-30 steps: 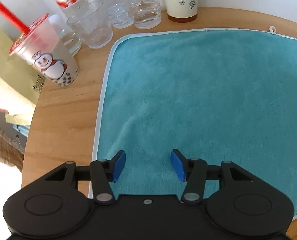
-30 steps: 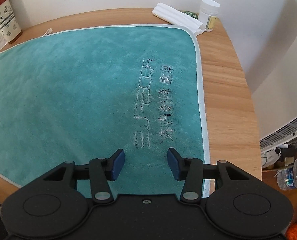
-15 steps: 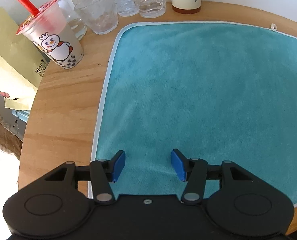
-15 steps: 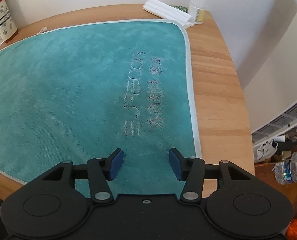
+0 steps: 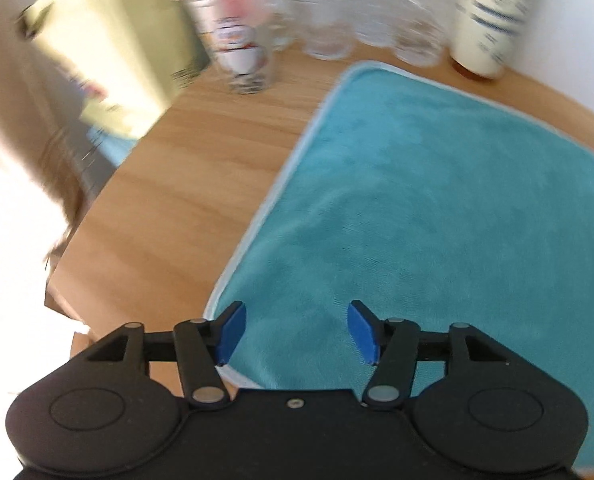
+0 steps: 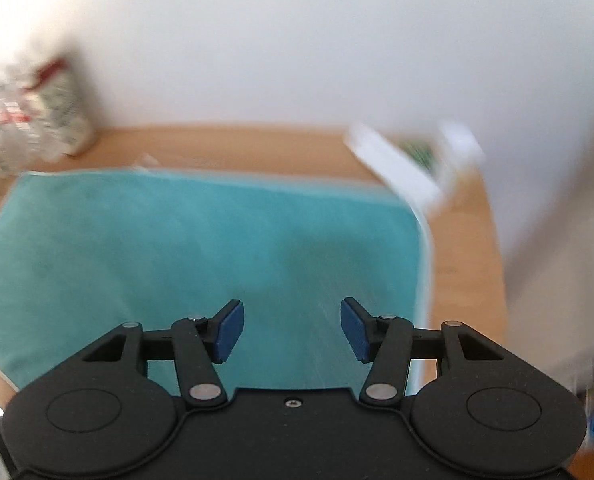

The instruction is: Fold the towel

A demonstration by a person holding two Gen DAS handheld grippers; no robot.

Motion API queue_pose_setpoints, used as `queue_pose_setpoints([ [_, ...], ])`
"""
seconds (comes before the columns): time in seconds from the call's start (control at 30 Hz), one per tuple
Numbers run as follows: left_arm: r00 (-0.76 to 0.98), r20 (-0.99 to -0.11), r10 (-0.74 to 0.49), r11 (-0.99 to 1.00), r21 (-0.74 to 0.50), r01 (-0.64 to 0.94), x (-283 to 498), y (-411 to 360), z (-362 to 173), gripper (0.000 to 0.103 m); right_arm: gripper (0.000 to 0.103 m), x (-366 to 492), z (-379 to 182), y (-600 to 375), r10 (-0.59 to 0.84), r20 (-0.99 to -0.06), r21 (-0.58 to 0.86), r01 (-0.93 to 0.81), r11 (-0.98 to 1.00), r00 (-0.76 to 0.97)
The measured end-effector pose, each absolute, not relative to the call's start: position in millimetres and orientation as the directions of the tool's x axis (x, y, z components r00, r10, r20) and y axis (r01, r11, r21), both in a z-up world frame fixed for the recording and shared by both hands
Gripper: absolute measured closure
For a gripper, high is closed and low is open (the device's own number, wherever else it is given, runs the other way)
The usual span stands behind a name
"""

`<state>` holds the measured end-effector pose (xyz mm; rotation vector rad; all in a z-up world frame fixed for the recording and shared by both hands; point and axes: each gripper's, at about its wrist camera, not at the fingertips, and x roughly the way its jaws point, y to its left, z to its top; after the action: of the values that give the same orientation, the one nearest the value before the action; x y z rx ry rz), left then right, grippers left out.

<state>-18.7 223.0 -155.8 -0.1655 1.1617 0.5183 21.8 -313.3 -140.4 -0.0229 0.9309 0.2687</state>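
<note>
A teal towel with a white hem lies spread flat on the round wooden table. My left gripper hovers open over the towel's near left corner, nothing between its blue pads. In the right wrist view the same towel fills the middle, and my right gripper stands open above its near right part, close to the right hem. Both views are motion-blurred.
Along the back left stand a bubble-tea cup, several clear glasses and bottles and a tall paper cup. A yellow paper bag hangs past the table's left edge. A white folded cloth and a white jar sit back right.
Both grippers have swung lower and tilted up toward the wall, blurring the views. Each sits nearer the towel's near corners. The fingers stay open and the towel has not moved.
</note>
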Motion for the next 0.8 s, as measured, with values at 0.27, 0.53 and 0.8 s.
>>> queue_pose_setpoints([
  [0.27, 0.21, -0.908, 0.363, 0.704, 0.12, -0.7, -39, 236, -142, 0.035, 0.045, 115, -62, -206, 0.507, -0.649, 0.069, -0.62, 0.782, 0.568],
  [0.53, 0.131, -0.914, 0.384, 0.554, 0.115, -0.824, -52, 249, -153, 0.031, 0.046, 170, -79, -72, 0.638, -0.623, 0.072, -0.779, 0.623, 0.453],
  [0.8, 0.089, -0.889, 0.449, 0.43, 0.127, -0.894, -47, 260, -166, 0.031, 0.053, 212, -144, 69, 0.668, -0.687, 0.082, -0.882, 0.464, 0.287],
])
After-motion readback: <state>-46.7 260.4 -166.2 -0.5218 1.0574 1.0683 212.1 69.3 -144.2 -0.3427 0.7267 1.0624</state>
